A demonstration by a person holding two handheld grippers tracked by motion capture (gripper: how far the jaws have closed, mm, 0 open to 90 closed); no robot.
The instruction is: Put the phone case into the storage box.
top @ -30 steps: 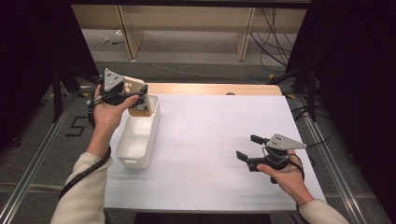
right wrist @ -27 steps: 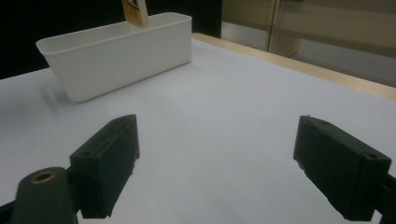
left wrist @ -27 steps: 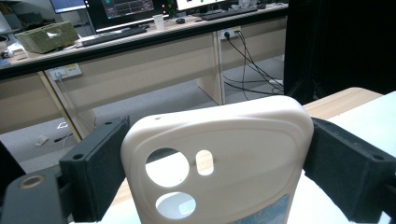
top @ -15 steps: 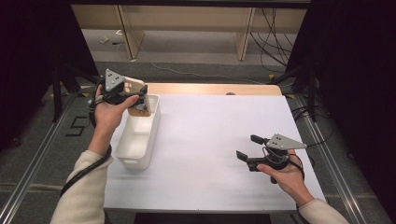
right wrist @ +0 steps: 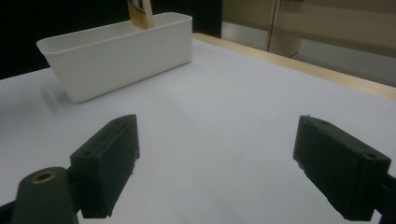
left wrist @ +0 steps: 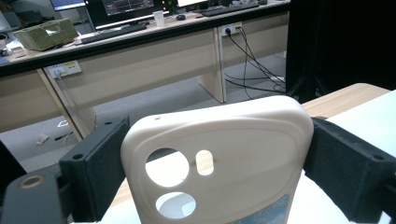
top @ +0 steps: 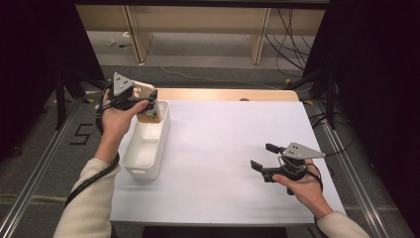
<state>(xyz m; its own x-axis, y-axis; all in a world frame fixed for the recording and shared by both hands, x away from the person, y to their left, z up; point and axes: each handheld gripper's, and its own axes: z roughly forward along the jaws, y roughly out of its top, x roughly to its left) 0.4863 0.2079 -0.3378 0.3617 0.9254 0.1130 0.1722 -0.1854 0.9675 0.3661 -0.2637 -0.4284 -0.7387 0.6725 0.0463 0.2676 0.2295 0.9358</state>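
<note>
Nothing has moved: phone case [left wrist: 219, 158] clenched in left gripper [top: 141, 99], its bottom cut off; right gripper [top: 265, 156] released at 4 o'clock.

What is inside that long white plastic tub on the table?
The long white plastic tub looks bare through its near part. At its far end the left gripper holds a cream phone case with camera holes, partly lowered in; that hides the floor beneath it.

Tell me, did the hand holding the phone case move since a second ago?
No. The left gripper keeps the phone case at the far end of the white bin, same as before.
</note>
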